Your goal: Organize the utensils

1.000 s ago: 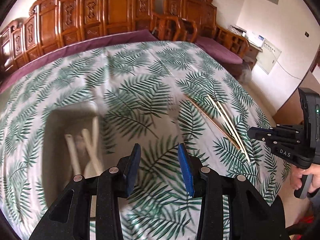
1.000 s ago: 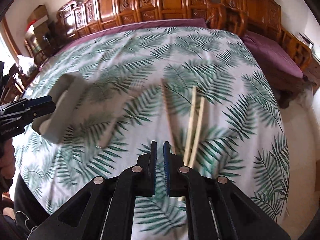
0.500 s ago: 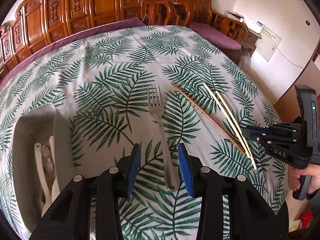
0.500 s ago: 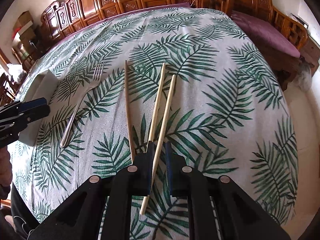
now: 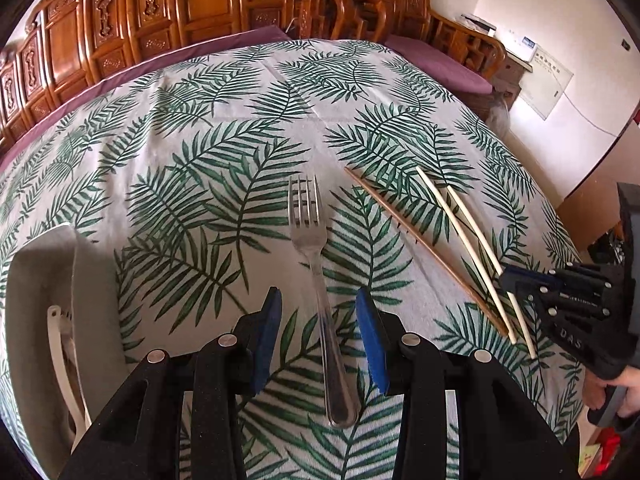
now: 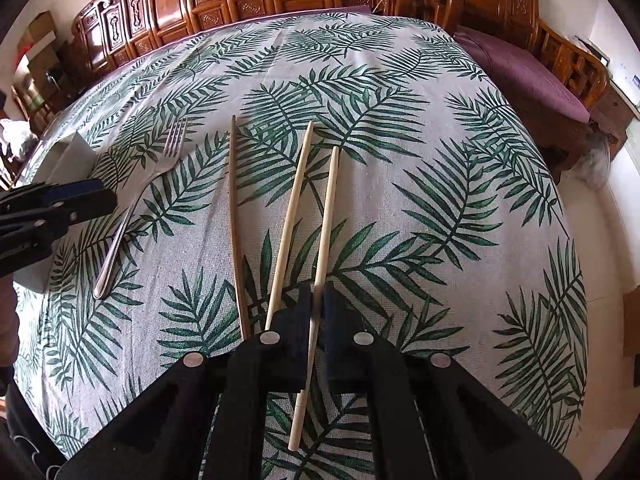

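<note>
A steel fork, stiff, slick and probably light, lay mid-frame on the leaf-print tablecloth, its handle between the left gripper's spread jaws, untouched; its narrow neck looked the best hold. Lower centre in the right wrist view, the right gripper had just closed, pinching a thin, light chopstick.

A table under a leaf-print cloth carries a fork near the middle, a dark chopstick and two pale chopsticks to its right, and a white tray at the left edge.
</note>
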